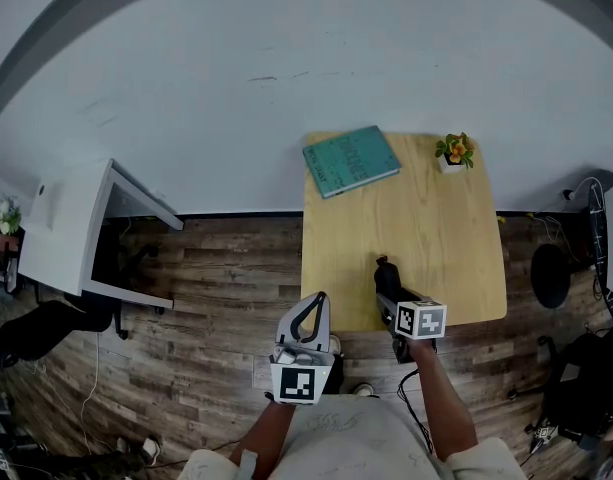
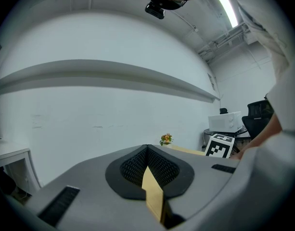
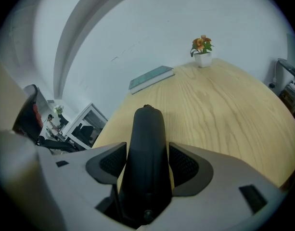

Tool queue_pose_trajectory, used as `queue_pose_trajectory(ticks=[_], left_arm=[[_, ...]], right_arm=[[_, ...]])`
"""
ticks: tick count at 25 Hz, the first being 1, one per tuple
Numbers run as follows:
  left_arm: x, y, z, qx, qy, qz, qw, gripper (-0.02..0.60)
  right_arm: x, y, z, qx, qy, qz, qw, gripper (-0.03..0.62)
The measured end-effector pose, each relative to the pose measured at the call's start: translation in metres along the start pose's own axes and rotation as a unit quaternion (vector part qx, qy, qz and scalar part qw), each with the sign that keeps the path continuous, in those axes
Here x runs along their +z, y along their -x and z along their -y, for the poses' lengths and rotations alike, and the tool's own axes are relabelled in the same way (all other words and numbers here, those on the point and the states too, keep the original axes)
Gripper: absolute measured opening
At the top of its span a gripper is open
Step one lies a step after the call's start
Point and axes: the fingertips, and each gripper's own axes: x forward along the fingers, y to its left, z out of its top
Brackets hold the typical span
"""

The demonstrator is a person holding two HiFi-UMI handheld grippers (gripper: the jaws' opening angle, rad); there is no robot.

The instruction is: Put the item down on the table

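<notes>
The wooden bench fills the middle of the head view; a teal book lies at its upper left corner and a small potted flower stands at its upper right corner, the two well apart. The right gripper reaches over the lower middle of the bench, near its front edge; its jaws are spread wide with the black item between them. The pads flank this long rounded item closely, a thin sliver of wood colour showing on each side, so they do not seem to press on it; whether its underside touches the bench I cannot tell. The left gripper hangs below the bench's front edge, over the plank floor; its jaws are pressed together at the tips, holding nothing.
</notes>
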Motion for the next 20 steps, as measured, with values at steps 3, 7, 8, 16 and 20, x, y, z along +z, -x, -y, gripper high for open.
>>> queue_pose_trajectory(ticks=[3, 7, 8, 16, 20], left_arm=[[-0.001, 0.0, 0.001, -0.001, -0.005, -0.004, 1.0, 0.008], [0.003, -0.001, 0.004, -0.003, -0.005, 0.001, 1.0, 0.008], [0.004, -0.002, 0.005, -0.004, -0.005, 0.002, 1.0, 0.008], [0.008, -0.001, 0.013, -0.01, -0.006, 0.005, 0.9999, 0.008], [0.013, 0.001, 0.017, -0.012, -0.009, 0.012, 0.9998, 0.008]], right_arm=[[0.0, 0.001, 0.001, 0.003, 0.007, 0.003, 1.0, 0.301], [0.005, 0.007, 0.005, -0.003, 0.017, 0.016, 1.0, 0.316], [0.007, 0.009, 0.005, -0.005, 0.021, 0.02, 1.0, 0.318], [0.022, 0.033, 0.002, -0.01, 0.048, 0.053, 0.997, 0.319], [0.029, 0.049, 0.0, -0.034, 0.079, 0.077, 0.993, 0.318]])
